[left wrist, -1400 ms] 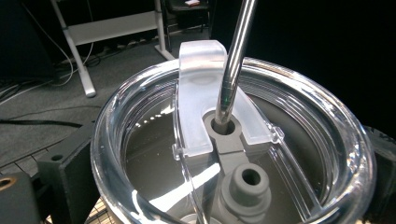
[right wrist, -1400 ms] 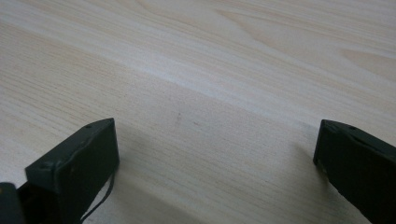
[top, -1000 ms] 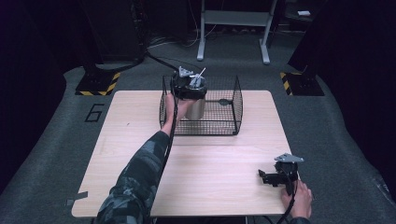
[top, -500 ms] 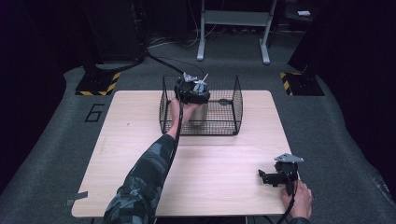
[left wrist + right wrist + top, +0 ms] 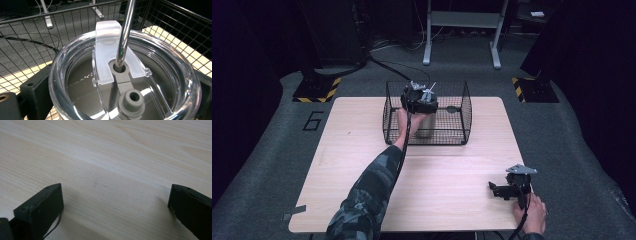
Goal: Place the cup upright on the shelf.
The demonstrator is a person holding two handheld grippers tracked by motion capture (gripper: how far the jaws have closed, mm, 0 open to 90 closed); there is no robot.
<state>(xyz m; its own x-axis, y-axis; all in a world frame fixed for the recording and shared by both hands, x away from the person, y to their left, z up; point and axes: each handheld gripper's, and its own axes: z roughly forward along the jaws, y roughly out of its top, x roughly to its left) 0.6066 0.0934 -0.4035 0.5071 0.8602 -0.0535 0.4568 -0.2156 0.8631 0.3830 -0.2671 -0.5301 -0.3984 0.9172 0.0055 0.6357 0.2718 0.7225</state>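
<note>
A pale wooden table (image 5: 362, 150) is seen at centre frame, with a black wire basket (image 5: 464, 107) set on its far edge. Inside the basket, at its left half, a steel tumbler (image 5: 426, 125) with a clear lid (image 5: 75, 65) and metal straw (image 5: 126, 30) is clasped from above by the left gripper (image 5: 418, 102); its jaws are largely hidden behind the lid. At lower right, the right gripper (image 5: 116, 207) is rested on the table, jaws spread wide around nothing.
</note>
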